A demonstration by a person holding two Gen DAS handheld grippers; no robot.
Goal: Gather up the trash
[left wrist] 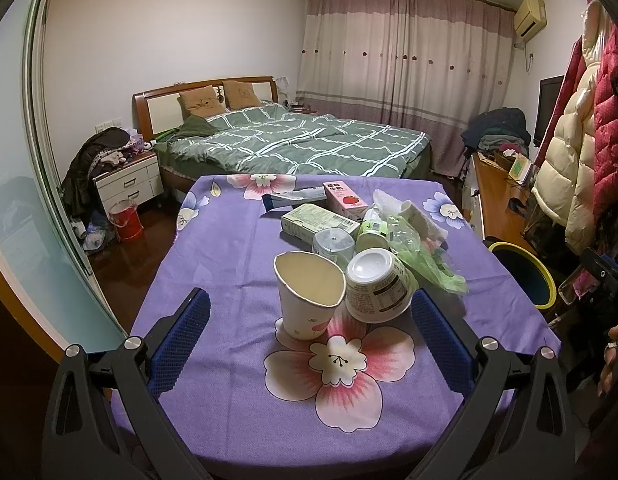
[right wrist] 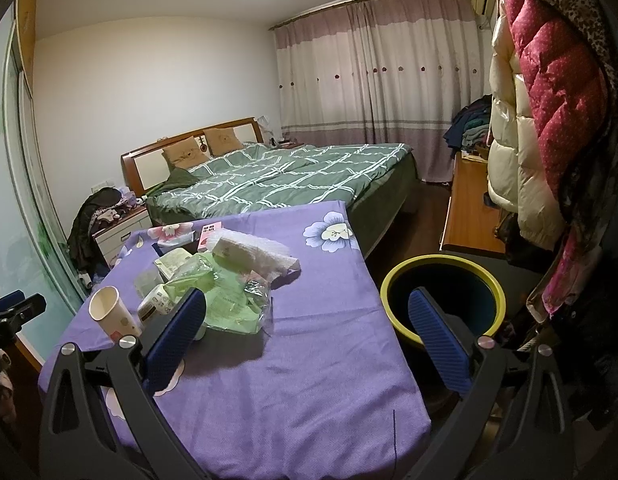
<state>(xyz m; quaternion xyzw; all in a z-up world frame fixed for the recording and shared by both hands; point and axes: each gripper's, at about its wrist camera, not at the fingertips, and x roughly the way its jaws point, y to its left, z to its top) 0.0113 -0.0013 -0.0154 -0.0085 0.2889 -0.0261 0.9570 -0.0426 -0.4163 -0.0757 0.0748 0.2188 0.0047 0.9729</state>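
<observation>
left wrist view: left claw is spread wide and empty, lined up on the paper cup standing near the desk front, so i'd push in low and square, squeezing gently since it touches the tipped tub. right wrist view: right claw hangs open, empty, over the desk's right edge, with the yellow-rimmed bin just beside it and bare cloth ahead.

My left wrist view looks forward and slightly down over the desk from its near edge, close to the paper cup. My right wrist view sits further right, higher, straddling the desk edge and bin. Both share the desk, bed and curtain.
</observation>
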